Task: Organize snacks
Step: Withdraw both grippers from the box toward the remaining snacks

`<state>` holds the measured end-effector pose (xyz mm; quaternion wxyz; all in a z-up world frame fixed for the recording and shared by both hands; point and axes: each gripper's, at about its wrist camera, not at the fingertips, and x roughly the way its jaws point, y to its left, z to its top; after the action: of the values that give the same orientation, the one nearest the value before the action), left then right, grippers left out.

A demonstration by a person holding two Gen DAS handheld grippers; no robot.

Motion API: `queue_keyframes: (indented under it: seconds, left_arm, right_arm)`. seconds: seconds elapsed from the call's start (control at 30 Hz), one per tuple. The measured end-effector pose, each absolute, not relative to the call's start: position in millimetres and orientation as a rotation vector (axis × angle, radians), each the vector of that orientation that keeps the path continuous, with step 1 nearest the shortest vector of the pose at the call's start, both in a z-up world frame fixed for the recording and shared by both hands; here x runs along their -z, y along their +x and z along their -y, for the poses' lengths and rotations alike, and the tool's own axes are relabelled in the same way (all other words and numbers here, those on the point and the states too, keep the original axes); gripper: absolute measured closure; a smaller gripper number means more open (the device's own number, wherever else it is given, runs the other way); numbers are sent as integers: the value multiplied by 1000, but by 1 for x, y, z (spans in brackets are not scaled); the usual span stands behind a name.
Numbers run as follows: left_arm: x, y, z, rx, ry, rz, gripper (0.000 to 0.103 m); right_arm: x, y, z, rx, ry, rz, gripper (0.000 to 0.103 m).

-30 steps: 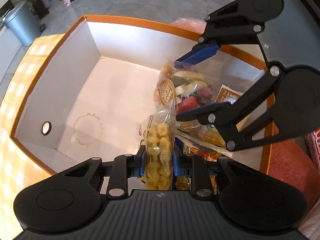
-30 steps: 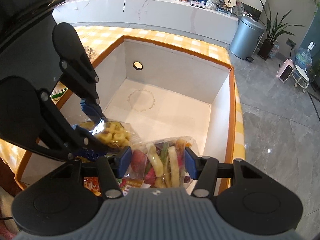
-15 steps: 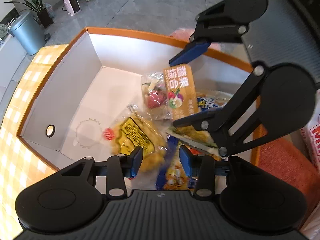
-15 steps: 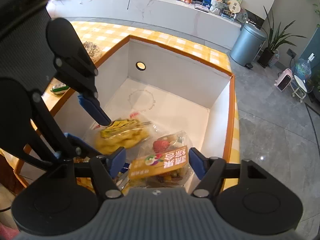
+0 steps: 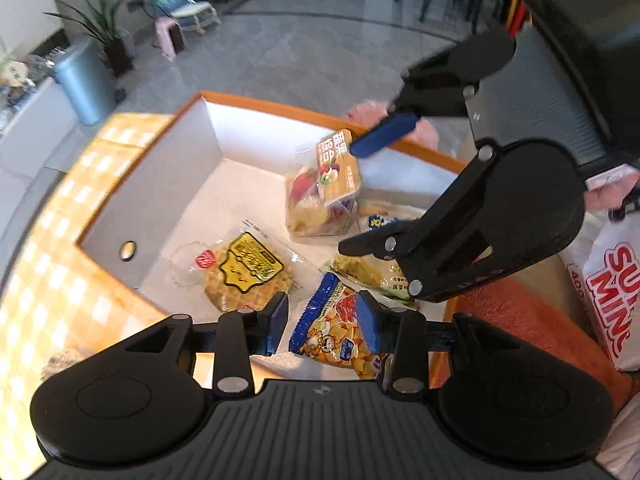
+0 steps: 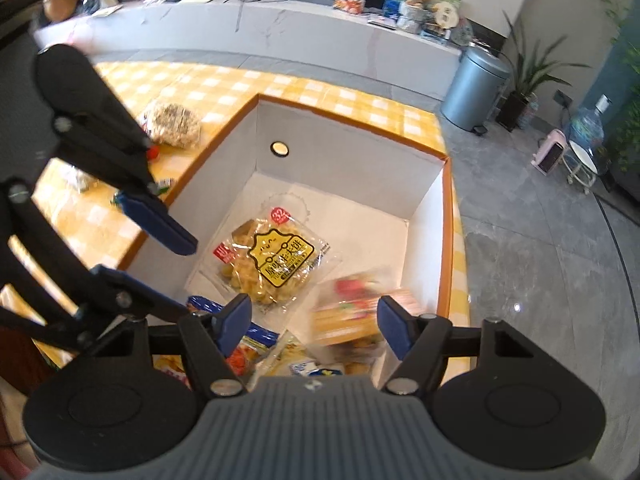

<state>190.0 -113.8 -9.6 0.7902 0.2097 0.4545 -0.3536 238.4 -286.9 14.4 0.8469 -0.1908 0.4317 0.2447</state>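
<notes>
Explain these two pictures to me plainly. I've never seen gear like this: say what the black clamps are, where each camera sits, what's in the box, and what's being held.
The black clamps are two-finger grippers, one in each of a person's hands, each carrying a fisheye camera that looks along its fingers. One picture is from the left gripper, the other from the right gripper; each also shows the other clamp.

Both look down into an orange-rimmed box on a yellow checked tablecloth. Inside lie a yellow waffle biscuit pack, a mixed fruit crisp bag, a blue snack bag and a pale green packet.

Both grippers stand open, their jaws having just been opening; neither holds anything.

Bright daylight, fisheye warp, slight blur
</notes>
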Motion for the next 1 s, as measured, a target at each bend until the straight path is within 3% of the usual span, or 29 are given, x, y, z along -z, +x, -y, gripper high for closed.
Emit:
queue_keyframes:
  seconds: [0.4,1.0]
  left_arm:
    - [-25,123,74,532,346,-778,55]
    - [-29,63,-13,197,10,-590,55]
  right_arm:
    - [-31,182,258,-437,-289,-781,35]
    - [-33,120,194,-427,-64,-640,35]
